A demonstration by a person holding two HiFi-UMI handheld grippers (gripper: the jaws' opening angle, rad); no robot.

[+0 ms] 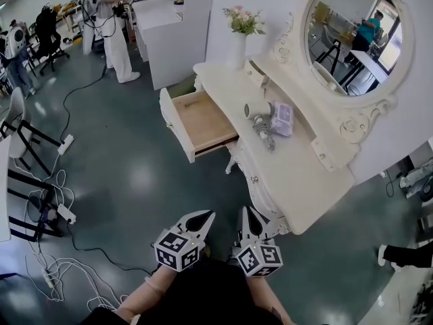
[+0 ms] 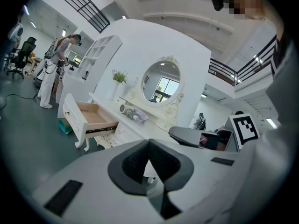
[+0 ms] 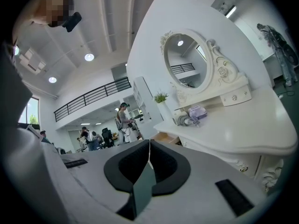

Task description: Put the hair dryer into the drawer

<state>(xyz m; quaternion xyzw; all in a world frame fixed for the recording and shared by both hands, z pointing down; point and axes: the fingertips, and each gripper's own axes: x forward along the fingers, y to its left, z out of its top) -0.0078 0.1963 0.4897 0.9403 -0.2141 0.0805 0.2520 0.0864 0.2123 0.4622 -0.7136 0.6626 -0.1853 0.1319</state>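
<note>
A white hair dryer [image 1: 260,119] lies on the white dressing table [image 1: 298,188], its grey cord coiled beside it, and shows small in the left gripper view [image 2: 126,110] and the right gripper view [image 3: 183,119]. The table's wooden drawer [image 1: 201,122] stands pulled out and empty [image 2: 91,116]. My left gripper [image 1: 205,219] and right gripper [image 1: 249,217] hang side by side low in the head view, well short of the table. Both are shut with nothing between the jaws [image 2: 149,143] [image 3: 149,143].
A lilac pouch [image 1: 282,118] lies against the hair dryer. A vase of flowers [image 1: 241,32] and an oval mirror [image 1: 355,32] stand at the table's back. Cables and power strips [image 1: 65,145] trail over the floor at left; people stand far off.
</note>
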